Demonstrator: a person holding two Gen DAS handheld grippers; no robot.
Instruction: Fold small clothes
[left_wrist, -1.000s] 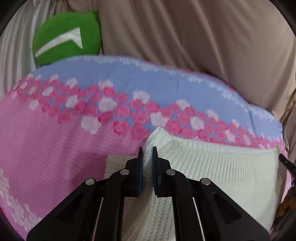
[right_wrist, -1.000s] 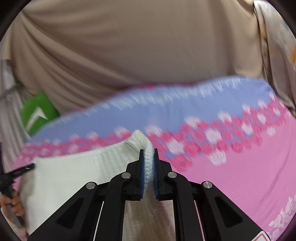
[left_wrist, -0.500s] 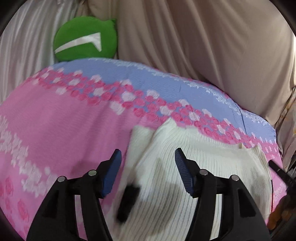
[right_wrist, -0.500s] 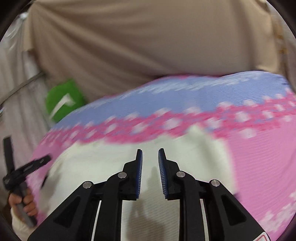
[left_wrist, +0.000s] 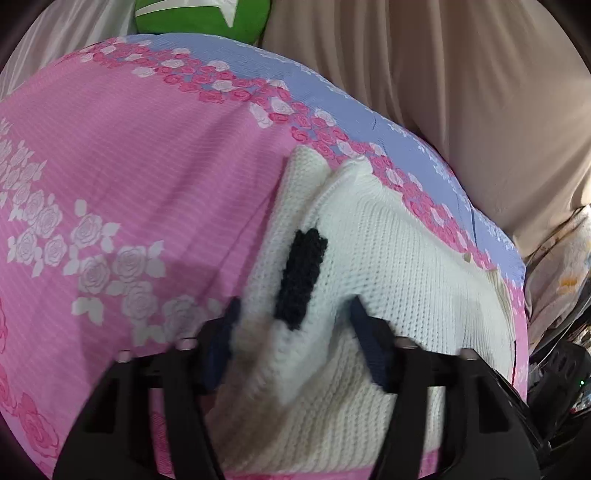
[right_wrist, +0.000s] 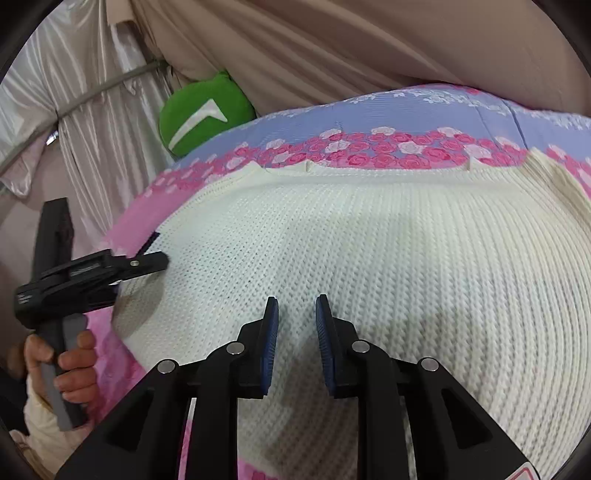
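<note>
A cream knitted garment lies folded flat on the pink and blue rose-print bedspread. It has a black knitted patch near its left edge. My left gripper is open over that left edge, with the patch between its fingers. My right gripper is open a little and empty, low over the middle of the garment. In the right wrist view the left gripper shows at the garment's left edge, held by a hand.
A green plush cushion lies at the far edge of the bed, also in the left wrist view. Beige curtains hang behind the bed and silvery fabric hangs to the left. Clutter stands off the bed's right side.
Both grippers were shut on the garment's far edge a second ago. They let go, opened and drew back over the garment, which now lies flat.
</note>
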